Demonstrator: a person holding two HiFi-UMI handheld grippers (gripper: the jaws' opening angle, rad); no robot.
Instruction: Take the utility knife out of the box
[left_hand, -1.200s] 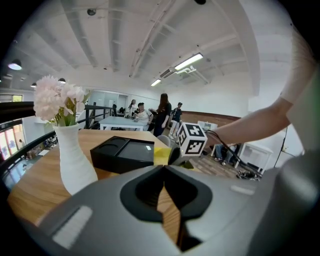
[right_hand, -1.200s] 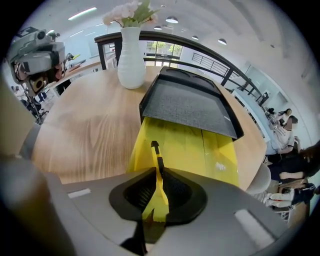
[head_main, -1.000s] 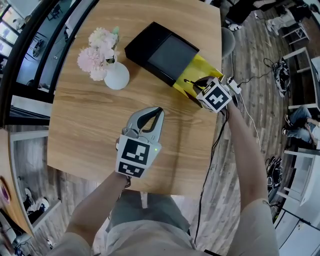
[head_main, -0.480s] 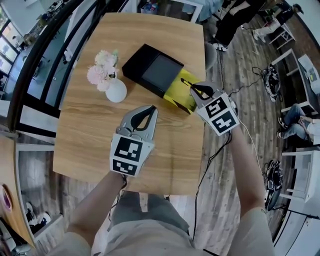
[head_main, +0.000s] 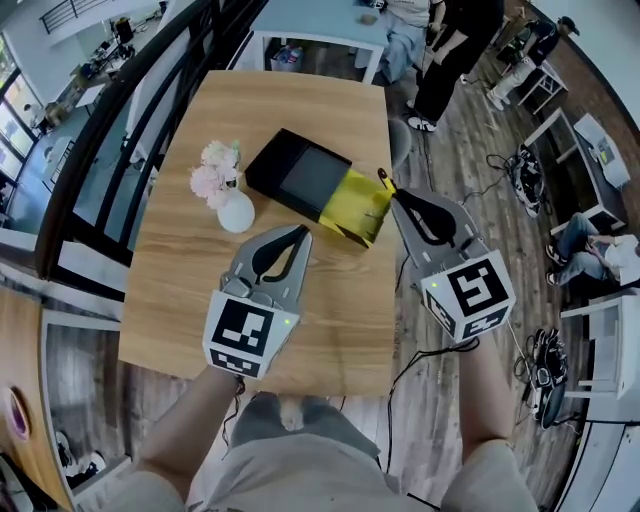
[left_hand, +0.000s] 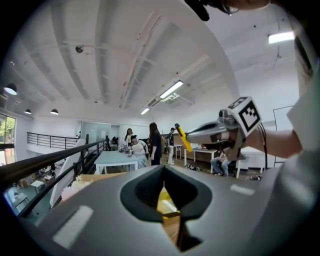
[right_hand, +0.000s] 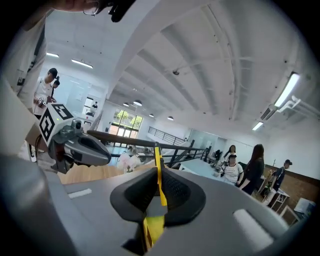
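My right gripper (head_main: 393, 196) is shut on a thin yellow utility knife (head_main: 382, 179), held in the air above the table's right edge. In the right gripper view the knife (right_hand: 158, 152) stands on edge between the closed jaws and sticks out past them. The black box (head_main: 303, 171) lies on the wooden table (head_main: 180, 290), and its yellow inner tray (head_main: 356, 208) is slid out toward my right gripper. My left gripper (head_main: 299, 233) hovers shut and empty over the table, in front of the box. The left gripper view shows the knife (left_hand: 183, 138) in the raised right gripper (left_hand: 190, 136).
A white vase of pink flowers (head_main: 233, 208) stands just left of the box. Several people (head_main: 440, 40) stand by a pale table beyond the far edge. A black railing (head_main: 100, 150) runs along the left. A cable (head_main: 420, 365) hangs from my right gripper.
Both grippers have risen toward the camera. The right one pulled the knife up and away from the yellow tray and now points nearly level.
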